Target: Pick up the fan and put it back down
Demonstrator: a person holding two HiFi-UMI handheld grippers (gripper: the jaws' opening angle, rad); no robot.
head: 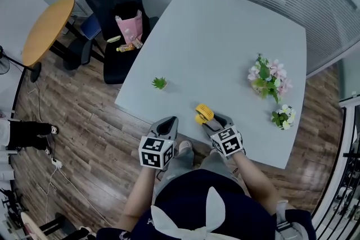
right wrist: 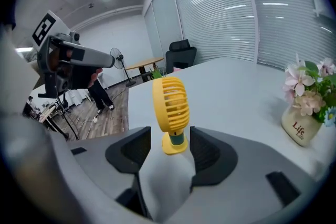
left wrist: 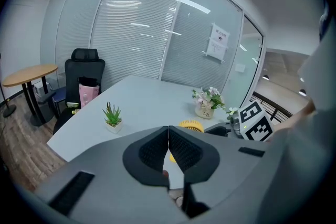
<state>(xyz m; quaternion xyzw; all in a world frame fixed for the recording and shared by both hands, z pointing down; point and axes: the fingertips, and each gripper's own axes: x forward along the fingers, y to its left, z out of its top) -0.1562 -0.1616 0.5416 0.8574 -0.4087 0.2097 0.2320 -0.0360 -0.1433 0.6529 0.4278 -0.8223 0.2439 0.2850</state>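
The middle and far part of the desk (head: 225, 31) lay bare and gave free passage. Obstacles stood toward the near side. The fan (head: 203, 113) stood upright between the parted jaws of the right hand-held gripper (head: 208, 120). A small green plant (head: 160, 83) stood well to its left, and a large flower pot (head: 269, 80) and a small flower pot (head: 284, 117) to its right. A chair (head: 115, 14) blocked the desk's left edge.
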